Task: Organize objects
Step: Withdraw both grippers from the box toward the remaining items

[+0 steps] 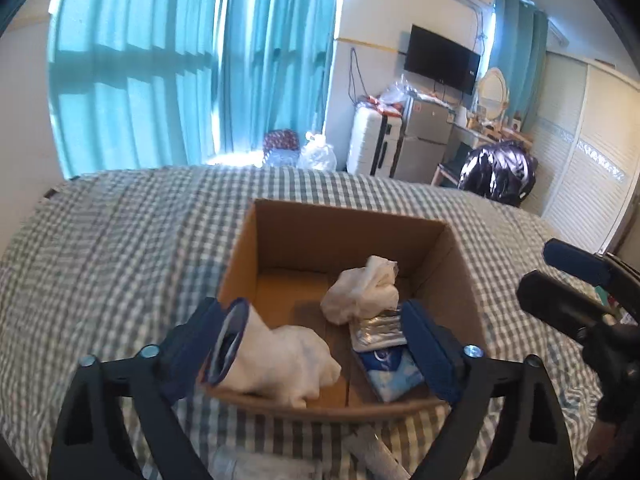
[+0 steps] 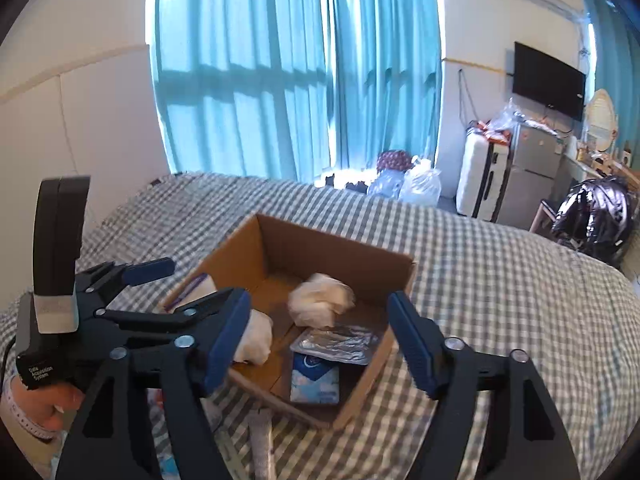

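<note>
1. An open cardboard box (image 1: 280,240) sits on a bed covered in a grey-and-white checked sheet (image 1: 120,240); in the right wrist view the box (image 2: 340,248) lies at the centre of the frame.
2. The left claw (image 1: 320,344) hangs over the box's near edge with its blue pads (image 1: 428,352) wide apart. A white bundle with a dark-rimmed round end (image 1: 276,356) lies between them, leaning against the left pad, but it is not clamped.
3. The right claw (image 2: 320,344) also stands apart, nothing between its pads, over the near right corner of the box. In the left wrist view it shows at about 3 o'clock (image 1: 560,280).
4. Inside the box: a crumpled white bundle (image 1: 364,292) near the middle, blurred in the right wrist view (image 2: 320,300); a silvery foil packet (image 2: 336,344) toward 5 o'clock of that bundle; a blue-and-white pack (image 2: 316,380) just nearer than the foil packet and touching it.
5. In the right wrist view the left claw (image 2: 160,280) appears at 9 o'clock, with a person's hand (image 2: 48,408) holding its handle.
6. Beyond the bed, at 12 o'clock, hang teal curtains (image 1: 180,60); toward 2 o'clock, a wall-mounted television (image 1: 440,60) and a white suitcase (image 1: 368,140).
</note>
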A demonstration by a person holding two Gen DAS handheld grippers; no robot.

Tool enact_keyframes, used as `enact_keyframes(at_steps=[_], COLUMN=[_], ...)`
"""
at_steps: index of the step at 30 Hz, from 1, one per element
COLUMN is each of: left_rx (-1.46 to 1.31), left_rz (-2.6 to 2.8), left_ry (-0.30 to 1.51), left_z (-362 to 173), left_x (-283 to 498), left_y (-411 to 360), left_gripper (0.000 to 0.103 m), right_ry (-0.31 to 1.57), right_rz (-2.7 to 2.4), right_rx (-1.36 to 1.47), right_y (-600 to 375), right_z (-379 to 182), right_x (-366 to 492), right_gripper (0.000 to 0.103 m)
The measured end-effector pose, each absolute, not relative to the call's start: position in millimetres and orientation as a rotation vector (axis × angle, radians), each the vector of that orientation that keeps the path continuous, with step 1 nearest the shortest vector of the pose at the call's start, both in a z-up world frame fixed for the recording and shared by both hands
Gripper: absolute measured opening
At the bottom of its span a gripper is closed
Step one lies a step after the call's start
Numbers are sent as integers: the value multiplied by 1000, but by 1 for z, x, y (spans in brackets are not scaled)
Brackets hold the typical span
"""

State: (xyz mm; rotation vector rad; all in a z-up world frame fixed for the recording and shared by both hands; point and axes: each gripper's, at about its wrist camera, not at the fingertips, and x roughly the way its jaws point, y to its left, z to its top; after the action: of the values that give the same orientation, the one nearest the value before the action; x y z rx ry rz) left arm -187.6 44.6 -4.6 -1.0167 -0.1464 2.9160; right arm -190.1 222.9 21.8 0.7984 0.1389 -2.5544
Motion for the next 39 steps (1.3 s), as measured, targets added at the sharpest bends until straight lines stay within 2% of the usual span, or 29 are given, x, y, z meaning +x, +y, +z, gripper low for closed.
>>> enact_keyframes(at_steps=[2,7,18,26,30,35,39], left_rx=[-981,-971,-993,-1075,-1109,-1173,-1252], left_rz=[2945,3005,3114,3146,3179,3160,3097], left_ry=[-153,-152,-216,-221,-225,-295,-204], left_z=[10,37,47,12,-19,-68,-93], left_x=[-171,-132,-46,-14,-4,-1,-5], left_y=[44,37,13,4,4,8,23], left_gripper=[103,103,103,103,103,103,103], right_ry=[120,126,156,130,216,292,307], right_rz=[-2557,-2581,-2598,-2572,-2590,-2584,-2537], right_rx=[780,751,742,794,789,863,1009], right_y=[227,232,236,231,220,212,209], right_z=[37,65,74,46,19,-43,-88], right_x=[-173,-128,-45,-24,-18,-26,-44], right_gripper=[81,88,89,89,89,89,89])
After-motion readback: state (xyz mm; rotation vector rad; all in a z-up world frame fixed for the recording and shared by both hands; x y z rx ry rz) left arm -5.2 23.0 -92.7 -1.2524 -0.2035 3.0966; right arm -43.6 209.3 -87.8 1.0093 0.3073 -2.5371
